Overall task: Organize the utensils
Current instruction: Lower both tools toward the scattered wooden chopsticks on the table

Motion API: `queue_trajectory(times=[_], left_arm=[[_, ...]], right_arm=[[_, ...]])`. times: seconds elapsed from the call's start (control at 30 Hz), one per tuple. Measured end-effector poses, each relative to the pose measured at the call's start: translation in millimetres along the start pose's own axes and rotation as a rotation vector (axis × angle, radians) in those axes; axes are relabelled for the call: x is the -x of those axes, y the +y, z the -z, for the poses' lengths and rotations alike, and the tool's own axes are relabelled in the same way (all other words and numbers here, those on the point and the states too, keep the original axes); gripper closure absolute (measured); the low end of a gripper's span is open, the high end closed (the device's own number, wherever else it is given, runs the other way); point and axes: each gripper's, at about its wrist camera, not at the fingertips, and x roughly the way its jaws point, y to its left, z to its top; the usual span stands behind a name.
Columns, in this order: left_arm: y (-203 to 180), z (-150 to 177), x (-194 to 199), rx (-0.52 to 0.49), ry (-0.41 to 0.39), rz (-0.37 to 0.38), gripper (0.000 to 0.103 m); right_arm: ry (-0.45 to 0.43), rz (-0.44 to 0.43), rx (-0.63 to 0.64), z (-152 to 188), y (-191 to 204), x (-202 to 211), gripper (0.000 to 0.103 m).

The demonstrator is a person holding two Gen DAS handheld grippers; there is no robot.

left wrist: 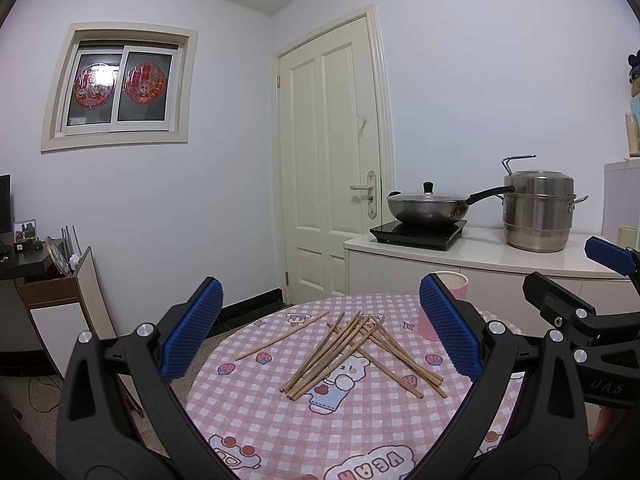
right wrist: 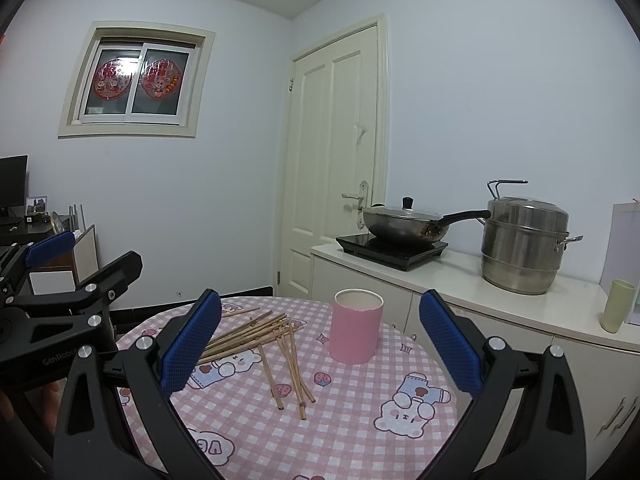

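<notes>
Several wooden chopsticks (left wrist: 352,348) lie in a loose crossed pile on the round table with a pink checked cloth (left wrist: 280,420); one lies apart to the left. The same chopsticks (right wrist: 260,336) show in the right wrist view, left of an upright pink cup (right wrist: 355,326). The pink cup (left wrist: 456,284) is partly hidden behind my left gripper's right finger. My left gripper (left wrist: 320,332) hovers open above the near side of the pile, holding nothing. My right gripper (right wrist: 320,340) is open too, above the table in front of the cup, empty.
A white counter (right wrist: 460,288) behind the table carries an induction hob with a lidded wok (right wrist: 404,224), a steel steamer pot (right wrist: 524,244) and a pale green cup (right wrist: 618,306). A closed door (right wrist: 336,160) stands beyond. A dark desk and cabinet (left wrist: 52,280) sit at left.
</notes>
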Motion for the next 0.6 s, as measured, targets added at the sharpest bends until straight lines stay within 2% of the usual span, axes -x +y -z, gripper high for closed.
queue_trajectory(times=[0.23, 0.5, 0.6], left_arm=[[3, 4, -8, 0.007, 0.025, -0.005, 0.006], [6, 13, -32, -0.015, 0.086, -0.019, 0.006], [13, 22, -56, -0.019, 0.176, 0.036, 0.006]], right_arm=[[0.018, -0.005, -0.016, 2, -3, -9, 0.007], [0.087, -0.052, -0.051, 11, -5, -35, 0.007], [0.13, -0.087, -0.043, 15, -3, -53, 0.007]])
